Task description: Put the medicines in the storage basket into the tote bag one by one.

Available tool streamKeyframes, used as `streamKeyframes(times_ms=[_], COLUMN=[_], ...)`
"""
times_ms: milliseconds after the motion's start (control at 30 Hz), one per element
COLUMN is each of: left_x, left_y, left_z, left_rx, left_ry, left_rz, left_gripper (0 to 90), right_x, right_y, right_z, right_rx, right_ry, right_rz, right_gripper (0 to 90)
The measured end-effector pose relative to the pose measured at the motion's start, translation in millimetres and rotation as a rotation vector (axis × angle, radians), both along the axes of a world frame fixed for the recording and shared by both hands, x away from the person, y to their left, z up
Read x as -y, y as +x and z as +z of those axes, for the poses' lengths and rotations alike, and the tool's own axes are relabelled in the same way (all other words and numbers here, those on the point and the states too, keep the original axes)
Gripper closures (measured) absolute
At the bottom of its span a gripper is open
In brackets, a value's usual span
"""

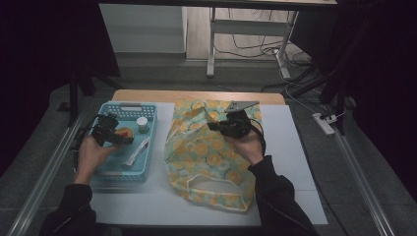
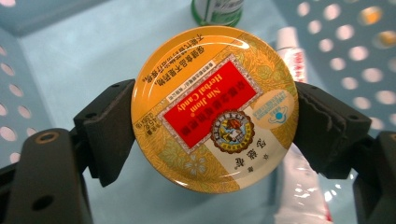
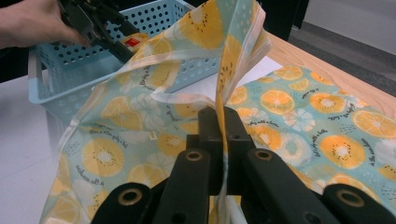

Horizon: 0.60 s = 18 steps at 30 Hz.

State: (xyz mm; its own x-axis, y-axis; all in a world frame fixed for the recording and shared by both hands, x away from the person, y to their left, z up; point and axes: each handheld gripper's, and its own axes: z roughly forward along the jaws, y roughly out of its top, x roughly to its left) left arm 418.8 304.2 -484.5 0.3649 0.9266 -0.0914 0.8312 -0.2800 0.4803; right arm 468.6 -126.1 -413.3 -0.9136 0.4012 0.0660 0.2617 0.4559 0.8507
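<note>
My left gripper (image 2: 215, 122) is shut on a round yellow and red herbal candy tin (image 2: 215, 109), its black pads pressing on the tin's two sides. In the high view it holds the tin (image 1: 126, 132) a little above the floor of the light blue basket (image 1: 150, 147). My right gripper (image 3: 219, 133) is shut on the pale edge of a fruit-print cloth bag (image 3: 289, 116) and holds that edge lifted. In the high view the right gripper (image 1: 216, 126) is over the upper part of the bag (image 1: 211, 157), which lies spread on the white mat.
A small bottle with a green and white top (image 1: 142, 125) and a white tube (image 1: 137, 151) lie in the basket. The bottle (image 2: 217, 11) stands just beyond the tin. The white mat (image 1: 295, 162) covers a wooden table (image 1: 196, 95). Metal rails run along both sides.
</note>
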Motion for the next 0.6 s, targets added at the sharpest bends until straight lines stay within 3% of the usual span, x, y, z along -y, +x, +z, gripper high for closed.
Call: streamKeyframes(times_ms=[367,600], left_x=[7.4,21.0], left_y=[-16.8,-26.4], left_z=[20.7,32.2], left_rx=[0.066,0.088], left_ry=[-0.061,-0.075], left_rz=[-0.059,-0.118], left_gripper=[20.7,20.7], right_x=[0.3,0.2], right_y=[-0.1,-0.1], right_z=[0.5,0.5], right_rx=[0.002,0.003], right_ry=[0.002,0.001], right_rz=[-0.002,-0.004], right_gripper=[89.5,89.5])
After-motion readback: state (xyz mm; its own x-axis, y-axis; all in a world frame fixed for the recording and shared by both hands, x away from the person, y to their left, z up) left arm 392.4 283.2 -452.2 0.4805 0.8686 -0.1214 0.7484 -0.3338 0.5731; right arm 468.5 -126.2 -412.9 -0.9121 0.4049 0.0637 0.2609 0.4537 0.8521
